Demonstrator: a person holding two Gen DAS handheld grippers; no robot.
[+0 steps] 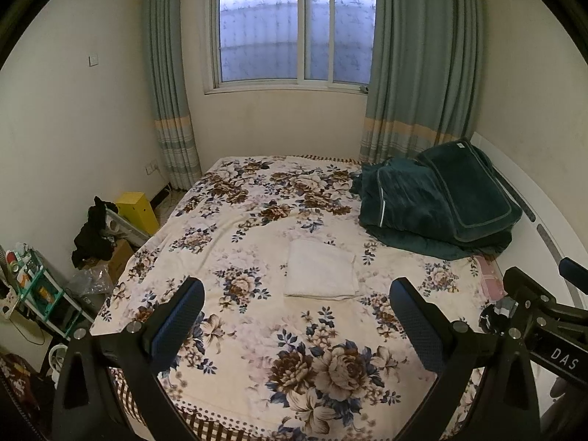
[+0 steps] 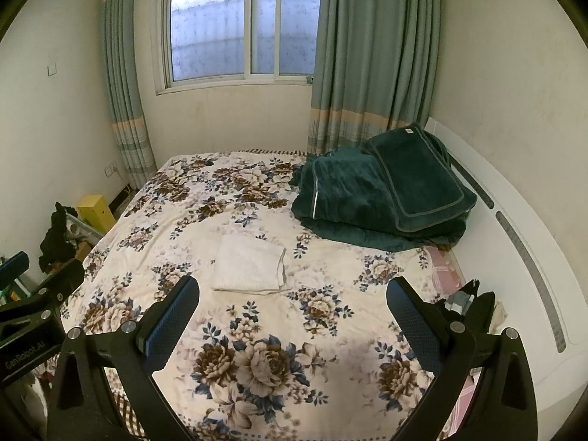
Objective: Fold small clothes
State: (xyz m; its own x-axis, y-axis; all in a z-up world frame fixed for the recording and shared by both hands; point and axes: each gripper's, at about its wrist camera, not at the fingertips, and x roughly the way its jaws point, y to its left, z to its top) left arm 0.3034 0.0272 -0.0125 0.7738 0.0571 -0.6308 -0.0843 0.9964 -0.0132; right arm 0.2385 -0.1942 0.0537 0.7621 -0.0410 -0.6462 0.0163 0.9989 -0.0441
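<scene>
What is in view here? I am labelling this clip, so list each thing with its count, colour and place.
Folded cloth: one, white, flat on the middle of the bed.
Bedspread: one, cream with brown and blue flowers, covering the bed.
Blanket pile: one, dark green, far right corner of the bed.
Pink cloth: one, at the bed's right edge.
Window: one, white frame, far wall.
Curtains: two, grey-green with pale bands, either side of the window.
Yellow box: one, on the floor left of the bed.
Black garment: one, draped over clutter beside the box.
Left gripper: black, blue pads, jaws open above the near bed.
Right gripper: same, jaws open.
</scene>
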